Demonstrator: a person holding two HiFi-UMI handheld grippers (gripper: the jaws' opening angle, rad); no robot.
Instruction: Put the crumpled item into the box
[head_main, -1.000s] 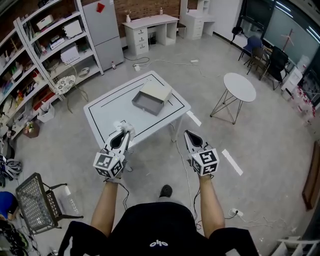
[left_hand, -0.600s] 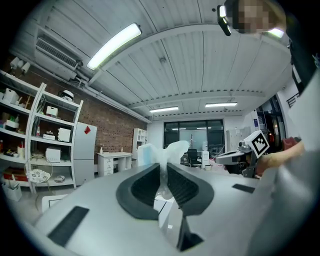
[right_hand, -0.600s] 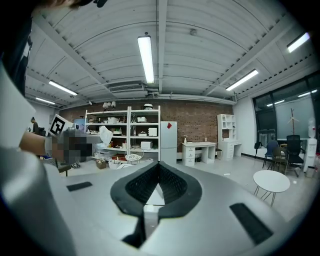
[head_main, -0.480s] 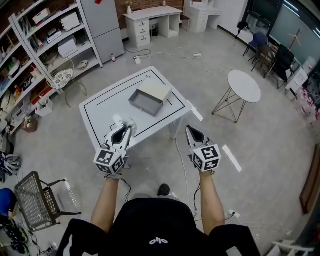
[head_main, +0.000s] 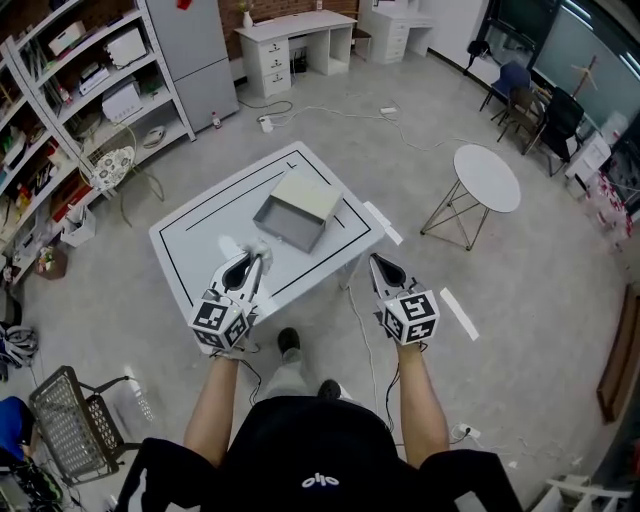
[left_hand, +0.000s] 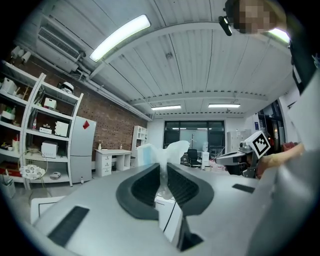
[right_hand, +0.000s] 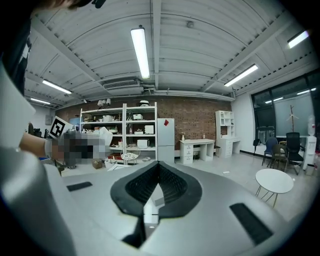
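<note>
Looking steeply down on a white table (head_main: 200, 235) with an open grey box (head_main: 283, 232) near its middle, pale lid resting against the far side.

Pinching a crumpled item (head_main: 240, 246) in the left gripper (head_main: 248, 258): jaws drawn nearly together, the wad squeezed thin between the pads and puffing out past the tips. Pale, whitish, faintly translucent in the left gripper view (left_hand: 162, 152); thin tissue or plastic film, hard to say which. Held in the air to the near left of the box, close to it but not yet above the opening.

Right gripper (head_main: 380, 265) to the near right of the box, past the table's edge, jaws pressed together on nothing (right_hand: 157, 172).

Handling, judged from the look of it: very light, soft and springy, no stiffness to speak of, nothing to break. Easy to crush, so no need for a hard squeeze; more likely to cling to a pad or drift on release than to drop cleanly. Best gripped through the thick middle of the wad, as here, not by a loose corner that could tear or slip free. Worth lowering well inside the box walls before letting go.
</note>
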